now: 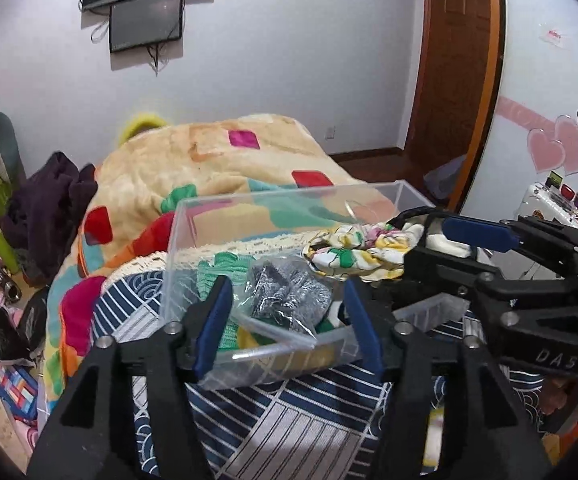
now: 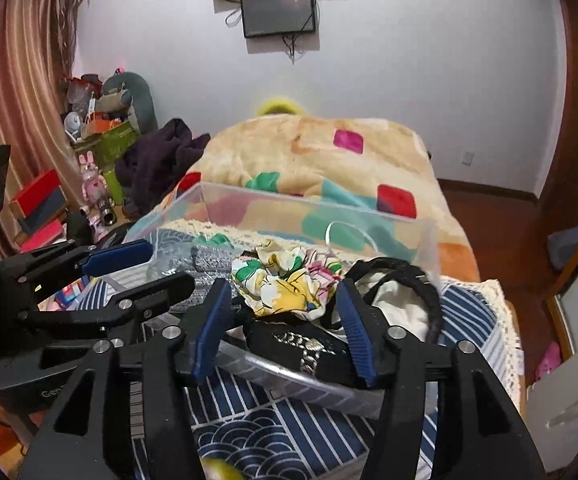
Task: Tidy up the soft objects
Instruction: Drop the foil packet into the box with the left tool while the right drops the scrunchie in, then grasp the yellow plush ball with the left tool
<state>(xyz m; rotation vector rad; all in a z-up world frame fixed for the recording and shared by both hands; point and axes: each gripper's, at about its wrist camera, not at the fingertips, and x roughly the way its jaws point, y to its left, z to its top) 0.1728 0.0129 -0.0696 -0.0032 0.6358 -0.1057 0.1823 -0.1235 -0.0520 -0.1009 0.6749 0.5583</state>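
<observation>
Setting: a bed with a navy-and-white patterned cloth (image 1: 289, 420) in front and a cream fleece blanket with coloured squares (image 1: 209, 168) heaped behind it.
Container: a clear, open-topped acrylic box (image 1: 193, 216) stands on the patterned cloth, its near wall low and its far wall high.
Contents, left part: a green knitted piece (image 1: 225, 268) and a grey-and-black item in a clear plastic bag (image 1: 289, 296) lie inside the box.
Contents, centre: a floral fabric scrunchie in white, green, yellow and pink (image 2: 289, 280) sits on top of the other items.
Contents, right part: a black padded headband (image 2: 413, 280) arches over a white cloth (image 2: 397, 304); a black item with a silver chain (image 2: 309, 348) lies against the near wall.
Left gripper (image 1: 285, 320): jaws spread wide, holding nothing, straddling the box's near wall in front of the bagged item.
Right gripper (image 2: 281, 324): jaws spread wide, holding nothing, over the box's near edge with the scrunchie just beyond its blue pads (image 2: 353, 332).
Relation: both grippers are at the box, side by side and close together.
Background: two dark screens (image 2: 277, 8) hang on the white wall; clutter lies on the floor beside the bed.
</observation>
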